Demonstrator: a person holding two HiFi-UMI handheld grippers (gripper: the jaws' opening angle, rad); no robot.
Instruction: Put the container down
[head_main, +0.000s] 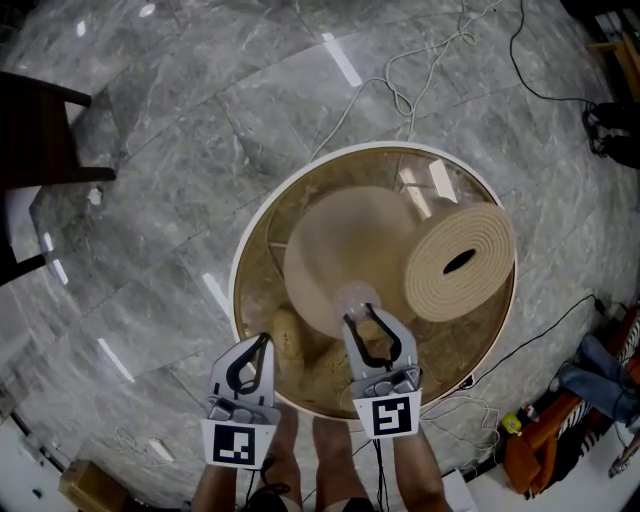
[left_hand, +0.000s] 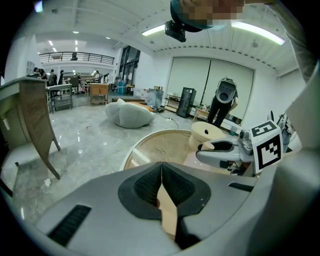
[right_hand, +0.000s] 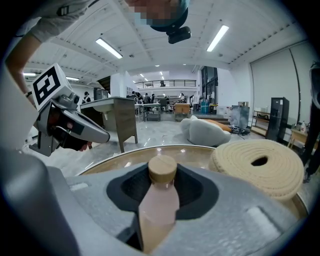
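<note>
The container (right_hand: 161, 196) is a small clear bottle with a pale pink body and a round wooden cap. It stands upright between the jaws of my right gripper (right_hand: 162, 172), which is shut on its body. In the head view the container (head_main: 356, 298) hangs over the near part of a round glass table (head_main: 240, 250) with a white rim, held by the right gripper (head_main: 362, 312). My left gripper (head_main: 264, 341) is beside it at the table's near edge. Its pads meet in the left gripper view, so this gripper (left_hand: 161, 165) is shut with nothing in it.
A thick coil of beige rope (head_main: 460, 262) lies on the right side of the table. A beige pedestal (head_main: 345, 250) shows through the glass. A dark chair (head_main: 40, 140) stands at the left, and cables (head_main: 420, 70) trail over the grey marble floor beyond.
</note>
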